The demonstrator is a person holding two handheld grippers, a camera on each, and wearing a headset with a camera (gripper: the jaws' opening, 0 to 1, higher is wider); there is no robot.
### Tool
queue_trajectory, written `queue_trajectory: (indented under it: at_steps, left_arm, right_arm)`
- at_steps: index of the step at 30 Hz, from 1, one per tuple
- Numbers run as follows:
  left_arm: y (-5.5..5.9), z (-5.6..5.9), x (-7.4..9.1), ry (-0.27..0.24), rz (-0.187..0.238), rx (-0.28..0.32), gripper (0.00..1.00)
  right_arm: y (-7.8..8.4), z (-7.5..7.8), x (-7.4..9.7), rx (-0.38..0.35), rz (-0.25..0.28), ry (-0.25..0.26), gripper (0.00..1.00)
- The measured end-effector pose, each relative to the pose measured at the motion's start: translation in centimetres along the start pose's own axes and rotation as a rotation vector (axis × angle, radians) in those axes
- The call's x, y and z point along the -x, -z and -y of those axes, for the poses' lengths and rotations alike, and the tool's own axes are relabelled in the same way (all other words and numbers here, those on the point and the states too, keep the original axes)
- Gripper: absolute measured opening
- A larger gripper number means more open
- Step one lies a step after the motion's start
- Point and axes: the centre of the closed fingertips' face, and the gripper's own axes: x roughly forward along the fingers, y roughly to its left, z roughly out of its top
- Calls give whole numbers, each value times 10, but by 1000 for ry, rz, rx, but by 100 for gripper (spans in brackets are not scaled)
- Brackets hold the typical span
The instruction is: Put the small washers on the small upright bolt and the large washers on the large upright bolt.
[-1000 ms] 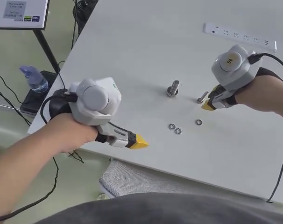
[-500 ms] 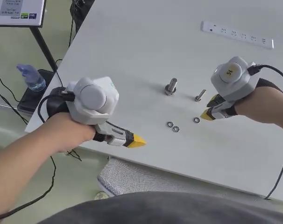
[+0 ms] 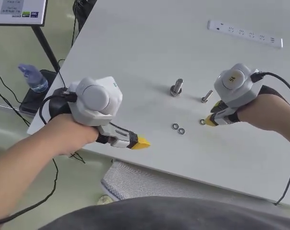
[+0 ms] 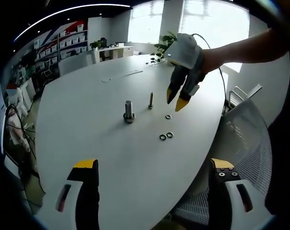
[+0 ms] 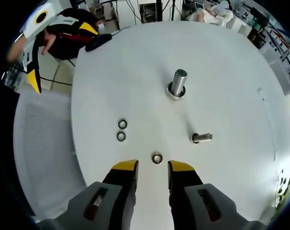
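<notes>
The right gripper was held low over the white table, with its tips pointed down at a single washer. In the right gripper view, its jaws were seen a little apart, with nothing between them, and this washer lay on the table just in front of the gap. Whether the tips touched the washer could not be told.

The left gripper was held at the near edge of the table, well apart from the parts. In the left gripper view, its jaws were seen wide apart and empty.

The large bolt was standing upright near the middle of the table, with a ring seen around its base. The small bolt was placed beside it, on the side of the right gripper, and was seen upright in the left gripper view. A pair of washers was lying flat, side by side, nearer to the person than the large bolt. A power strip was lying at the far side of the table.
</notes>
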Motion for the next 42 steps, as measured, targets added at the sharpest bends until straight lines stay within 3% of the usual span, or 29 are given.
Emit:
queue_trajectory:
  at_steps: [18, 21, 42]
  left_arm:
    - [0, 0, 1, 11, -13, -12, 90]
    - [-4, -2, 4, 6, 4, -12, 90]
    - [0, 2, 0, 18, -10, -14, 88]
  right_arm:
    - [8, 5, -28, -14, -16, 34, 25]
    - [11, 5, -31, -16, -24, 33, 24]
    - [14, 6, -37, -22, -21, 56, 20]
